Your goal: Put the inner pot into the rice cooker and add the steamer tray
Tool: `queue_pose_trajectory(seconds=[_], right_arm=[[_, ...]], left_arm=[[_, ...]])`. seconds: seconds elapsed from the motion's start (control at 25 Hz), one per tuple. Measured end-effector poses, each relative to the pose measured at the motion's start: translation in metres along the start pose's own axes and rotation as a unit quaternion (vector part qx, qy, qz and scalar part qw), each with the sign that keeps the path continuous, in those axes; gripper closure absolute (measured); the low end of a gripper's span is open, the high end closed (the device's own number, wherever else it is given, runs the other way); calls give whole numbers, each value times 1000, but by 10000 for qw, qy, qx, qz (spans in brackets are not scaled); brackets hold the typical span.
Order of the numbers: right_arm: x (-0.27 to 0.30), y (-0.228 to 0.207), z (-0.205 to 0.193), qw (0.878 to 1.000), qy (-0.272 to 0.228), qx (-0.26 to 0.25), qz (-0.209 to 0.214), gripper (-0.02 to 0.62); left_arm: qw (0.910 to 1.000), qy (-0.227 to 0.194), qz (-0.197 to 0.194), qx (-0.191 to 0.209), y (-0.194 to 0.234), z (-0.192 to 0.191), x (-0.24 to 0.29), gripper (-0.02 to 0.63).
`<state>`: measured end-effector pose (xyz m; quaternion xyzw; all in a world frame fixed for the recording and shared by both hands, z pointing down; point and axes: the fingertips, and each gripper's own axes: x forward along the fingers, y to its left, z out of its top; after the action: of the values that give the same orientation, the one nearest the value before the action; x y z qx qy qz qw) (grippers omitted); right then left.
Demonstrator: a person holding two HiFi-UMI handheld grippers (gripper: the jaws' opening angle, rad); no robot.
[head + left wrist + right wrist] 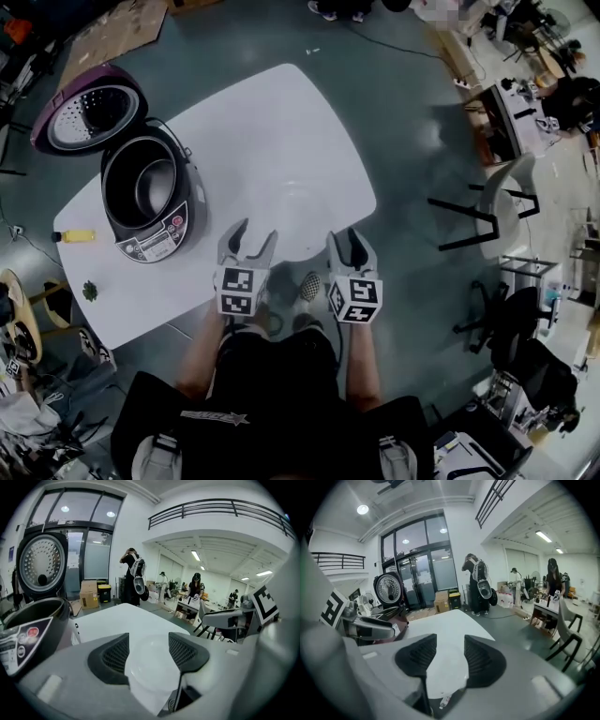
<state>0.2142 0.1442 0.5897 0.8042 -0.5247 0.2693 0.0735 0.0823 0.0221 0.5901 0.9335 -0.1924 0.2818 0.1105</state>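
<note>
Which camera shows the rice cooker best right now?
Head view: it looks down into the open rice cooker, rim and lid whole. The left gripper view catches only its side and lid at the left edge; the right gripper view, little beyond the lid.

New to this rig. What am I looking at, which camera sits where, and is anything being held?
There is no robot here: a person holds a left gripper and a right gripper by hand. The head view looks down from the person's head. Each gripper view looks along that gripper's own fingers. On the white table stand an open rice cooker with its lid up, a faint clear round tray just ahead of the left gripper, a yellow object and a small green thing. Both grippers are open and hold nothing.
</note>
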Motion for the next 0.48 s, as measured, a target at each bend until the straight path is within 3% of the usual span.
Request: queue_pose_trajectory(seconds=[0.48], right_arm=[[40, -16, -66, 9978, 644, 111, 62, 408]], left_arm=[[9970, 662, 188, -351, 16, -72, 32, 347]])
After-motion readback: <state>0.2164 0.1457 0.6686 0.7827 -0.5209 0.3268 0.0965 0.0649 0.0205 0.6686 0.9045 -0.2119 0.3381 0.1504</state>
